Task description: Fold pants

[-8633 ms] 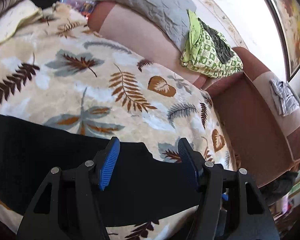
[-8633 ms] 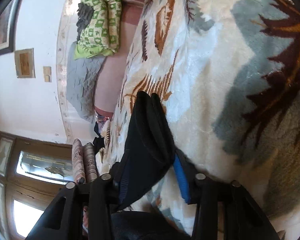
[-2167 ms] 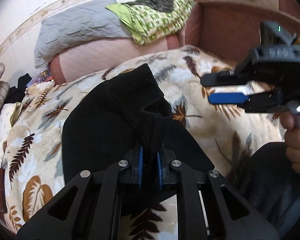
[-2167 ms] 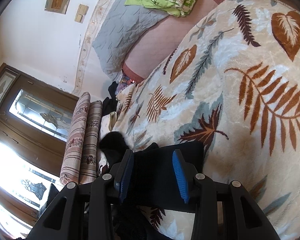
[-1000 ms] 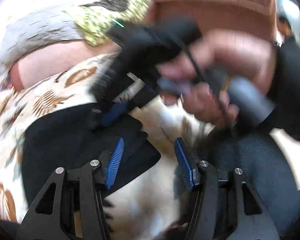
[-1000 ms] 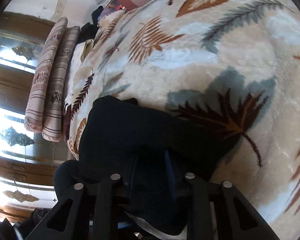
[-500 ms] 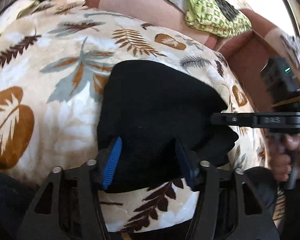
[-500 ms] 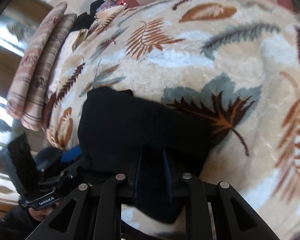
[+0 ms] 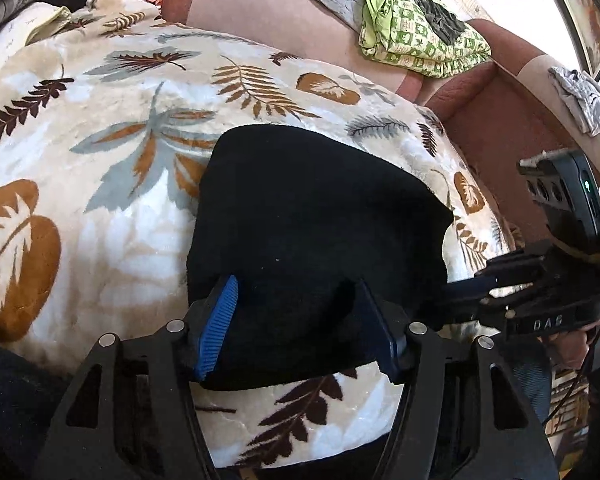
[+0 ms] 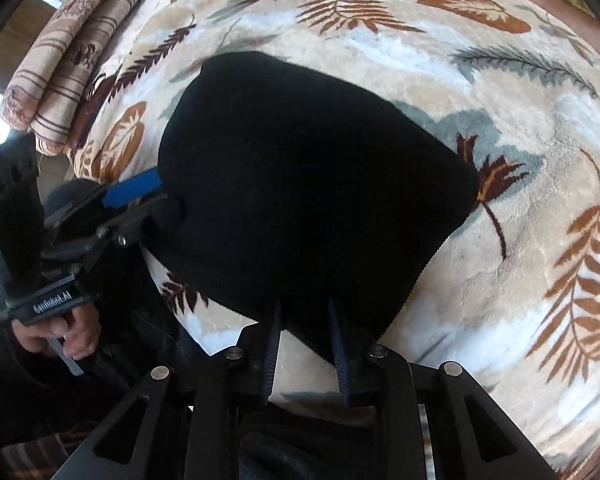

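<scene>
Pants [image 9: 312, 216] now a compact black bundle lying flat on the leaf-print blanket [image 9: 112, 184], near its front edge; ~2 s ago one end was pinched up in the L gripper [image 9: 296, 328] w/ a flap raised off the pile, now that flap is down and the bundle reads as a squat, several-layer block; L fingers [image 9: 220, 320] have just been opening; they straddle the near edge of the bundle, blue pad on one side clearly off the cloth, other side dark, contact there unclear; I read this as released, not gripping. R gripper [image 10: 304, 344] at the bundle's opposite near corner; its fingers [image 10: 272, 344] stand narrow w/ cloth edge reaching in btw them at the tips, pale blanket showing lower in the gap; whether they pinch the cloth I cannot tell. Judgement: last fold laid, task close to done; remaining = let go, maybe square the edges; risk = thick soft layers slumping open when R side leaves.
</scene>
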The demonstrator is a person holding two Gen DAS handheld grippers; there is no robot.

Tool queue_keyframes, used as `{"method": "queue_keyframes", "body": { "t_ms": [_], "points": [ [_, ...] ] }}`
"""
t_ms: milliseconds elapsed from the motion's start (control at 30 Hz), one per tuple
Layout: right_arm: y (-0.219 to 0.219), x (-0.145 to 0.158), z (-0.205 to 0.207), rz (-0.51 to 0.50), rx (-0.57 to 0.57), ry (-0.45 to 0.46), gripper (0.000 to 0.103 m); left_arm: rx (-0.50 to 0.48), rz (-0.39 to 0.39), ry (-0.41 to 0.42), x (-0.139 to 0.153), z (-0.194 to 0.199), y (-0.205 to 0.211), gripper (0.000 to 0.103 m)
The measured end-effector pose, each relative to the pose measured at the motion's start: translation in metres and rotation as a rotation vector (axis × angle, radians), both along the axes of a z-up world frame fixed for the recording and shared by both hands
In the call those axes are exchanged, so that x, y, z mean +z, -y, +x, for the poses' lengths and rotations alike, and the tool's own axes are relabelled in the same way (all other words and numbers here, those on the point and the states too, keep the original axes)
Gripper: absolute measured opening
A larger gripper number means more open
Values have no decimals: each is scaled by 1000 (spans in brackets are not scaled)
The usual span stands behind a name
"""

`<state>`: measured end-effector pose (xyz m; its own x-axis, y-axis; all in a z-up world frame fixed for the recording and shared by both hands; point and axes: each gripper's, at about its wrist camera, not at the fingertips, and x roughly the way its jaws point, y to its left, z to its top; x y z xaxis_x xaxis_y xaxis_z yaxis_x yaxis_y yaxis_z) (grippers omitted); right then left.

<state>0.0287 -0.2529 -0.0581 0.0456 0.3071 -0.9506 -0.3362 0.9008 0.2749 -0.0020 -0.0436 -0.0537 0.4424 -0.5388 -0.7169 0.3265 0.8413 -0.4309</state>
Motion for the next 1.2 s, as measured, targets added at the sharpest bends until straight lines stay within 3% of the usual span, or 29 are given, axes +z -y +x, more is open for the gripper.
{"method": "queue_keyframes", "body": {
  "t_ms": [167, 267, 367, 400, 433, 467, 667, 767, 867, 1033, 1100, 1133, 1200],
  "points": [
    [10, -6, -5, 52, -49, 9, 22, 14, -174, -8, 24, 14, -21, 60],
    [9, -4, -8, 36, -47, 22, 22, -5, -208, -7, 40, 46, -22, 60],
    [8, -3, -9, 24, -48, 33, 22, -94, -237, -139, 27, 86, -4, 60],
    [8, -2, -9, 28, -50, 35, 22, -103, -196, -175, 18, 96, 3, 59],
    [9, -2, -9, 38, -57, 34, 22, -89, -128, -215, 1, 109, 9, 47],
    [9, -2, -9, 46, -63, 32, 22, -74, -105, -231, -9, 115, 11, 43],
    [14, -1, -9, 71, -77, 25, 22, -54, -106, -214, -12, 119, 14, 43],
    [29, 11, -5, 154, -105, 22, 23, -51, -115, -207, -12, 116, 11, 43],
    [47, 36, 5, 222, -166, 99, 23, -52, -113, -201, -13, 117, 10, 43],
    [43, 44, 42, 124, -204, 218, 23, -54, -103, -176, -12, 114, 10, 43],
    [40, 21, 57, 29, -199, 185, 23, -54, -97, -157, -11, 112, 11, 43],
    [43, -2, 64, -34, -222, 124, 24, -57, -86, -142, -12, 110, 13, 43],
    [51, -11, 69, 6, -254, 137, 32, -52, -52, -98, -11, 107, 19, 45]
  ]
}}
